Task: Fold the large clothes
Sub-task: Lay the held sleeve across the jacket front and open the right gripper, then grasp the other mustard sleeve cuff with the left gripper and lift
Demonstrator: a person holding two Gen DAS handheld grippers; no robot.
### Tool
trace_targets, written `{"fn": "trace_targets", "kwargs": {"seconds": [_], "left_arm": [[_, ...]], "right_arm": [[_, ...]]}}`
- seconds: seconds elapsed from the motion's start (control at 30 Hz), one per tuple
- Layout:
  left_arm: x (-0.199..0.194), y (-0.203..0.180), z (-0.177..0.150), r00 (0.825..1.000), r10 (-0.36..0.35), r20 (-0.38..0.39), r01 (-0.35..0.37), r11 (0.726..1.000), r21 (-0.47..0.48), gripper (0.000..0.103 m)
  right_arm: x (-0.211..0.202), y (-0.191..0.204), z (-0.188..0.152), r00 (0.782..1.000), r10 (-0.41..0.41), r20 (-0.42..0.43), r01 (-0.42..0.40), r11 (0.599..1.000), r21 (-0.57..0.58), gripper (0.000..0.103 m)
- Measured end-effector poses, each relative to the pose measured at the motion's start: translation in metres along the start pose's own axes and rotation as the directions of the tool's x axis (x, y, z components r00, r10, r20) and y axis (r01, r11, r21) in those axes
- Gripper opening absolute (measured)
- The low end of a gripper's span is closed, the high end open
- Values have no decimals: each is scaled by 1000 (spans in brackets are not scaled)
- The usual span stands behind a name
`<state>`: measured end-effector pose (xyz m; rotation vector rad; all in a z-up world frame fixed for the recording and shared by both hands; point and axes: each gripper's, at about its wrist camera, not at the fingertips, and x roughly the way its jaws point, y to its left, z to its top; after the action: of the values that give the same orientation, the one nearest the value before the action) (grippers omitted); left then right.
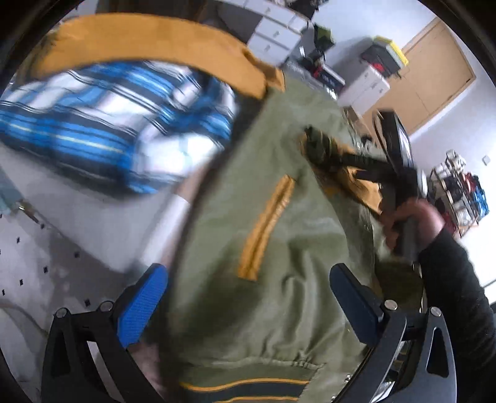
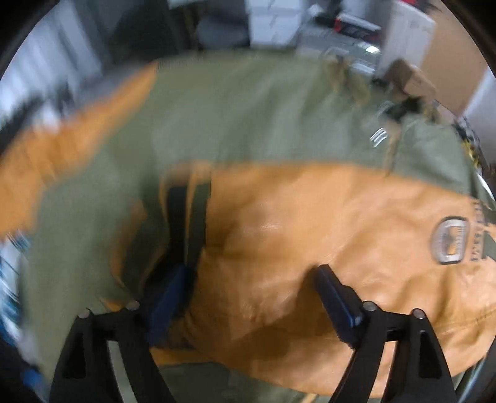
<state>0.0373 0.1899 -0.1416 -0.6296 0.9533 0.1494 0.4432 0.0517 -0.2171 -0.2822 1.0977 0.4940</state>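
Note:
An olive green jacket with tan sleeves and a striped hem lies over the white table; it also shows in the right wrist view. My left gripper is open, its blue fingers on either side of the jacket's lower body near the hem. My right gripper is open over the tan sleeve, its left finger by the dark collar band. In the left wrist view the right gripper reaches onto the collar, held by a hand in a black sleeve. Both views are blurred.
A blue and white plaid garment lies crumpled on the white perforated table to the left. White drawer units, boxes and a rack of clutter stand behind. A wooden door is at the far right.

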Motion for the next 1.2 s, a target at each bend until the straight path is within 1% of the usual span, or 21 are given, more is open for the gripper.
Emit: {"fn": "trace_targets", "kwargs": {"seconds": [0.03,0.07,0.13,0.17,0.27,0.3,0.37,0.43,0.47,0.53,0.57,0.6,0.7,0.77,0.8,0.83,0.93,1.03,1.13,1.17,1.2], "left_arm": [[-8,6,1,999,-23,30,23,1000,-5,102],[-11,10,3,998,-42,43,42,999,-7,102],[-16,23,7,999,-28,45,29,999,-25,102],[-20,30,10,998,-32,61,34,999,-36,102],[-27,50,23,999,-17,45,20,997,-78,102],[-37,59,31,997,8,83,0,996,-91,102],[-53,66,48,982,110,156,-99,992,-80,102],[-73,77,67,955,175,239,-160,984,-83,102],[-84,85,78,944,173,282,-152,984,-93,102],[-95,105,97,933,156,324,-117,984,-137,102],[-94,115,106,936,162,313,-113,979,-169,102],[-89,127,117,946,170,278,-114,972,-207,102],[-67,150,138,970,132,204,-74,960,-271,102],[-50,164,150,983,101,155,-51,952,-301,102],[-42,168,156,982,120,144,-71,948,-311,102],[-39,169,159,983,121,135,-73,947,-312,102],[-22,181,168,993,75,91,-40,940,-340,102],[-27,187,170,987,63,150,0,921,-389,102],[-30,189,168,975,55,217,40,909,-414,99],[-32,189,167,972,60,228,43,905,-423,95],[-34,191,166,968,72,239,39,902,-431,85]], "right_arm": [[0,3,1,999,-36,23,37,999,-26,98],[1,3,3,1000,-27,12,27,999,-28,98],[-2,-11,7,999,30,-38,-29,999,40,94],[-10,-18,8,997,75,-35,-72,994,81,85],[-67,-42,-4,978,175,110,-190,969,156,83],[-86,-46,-11,969,189,159,-213,965,150,84],[-128,-46,-25,949,194,251,-232,964,131,89],[-173,-43,-49,913,212,348,-261,960,100,96],[-194,-36,-66,895,224,387,-275,958,83,98],[-217,-45,-77,855,242,458,-302,951,61,103],[-231,-36,-82,840,239,487,-305,951,59,103],[-245,-33,-99,816,223,532,-301,952,62,103],[-268,-30,-137,756,246,606,-338,940,39,103],[-280,-30,-162,723,271,635,-371,928,26,103],[-284,-28,-173,713,266,648,-369,929,24,103],[-287,-23,-182,711,251,657,-356,934,29,103],[-282,-17,-198,736,164,657,-279,957,74,103],[-275,-16,-205,751,110,651,-246,962,121,103],[-263,-14,-204,793,57,607,-187,971,152,103],[-258,-13,-202,807,38,590,-166,972,164,103],[-256,-13,-204,815,32,578,-159,973,170,103]]}}
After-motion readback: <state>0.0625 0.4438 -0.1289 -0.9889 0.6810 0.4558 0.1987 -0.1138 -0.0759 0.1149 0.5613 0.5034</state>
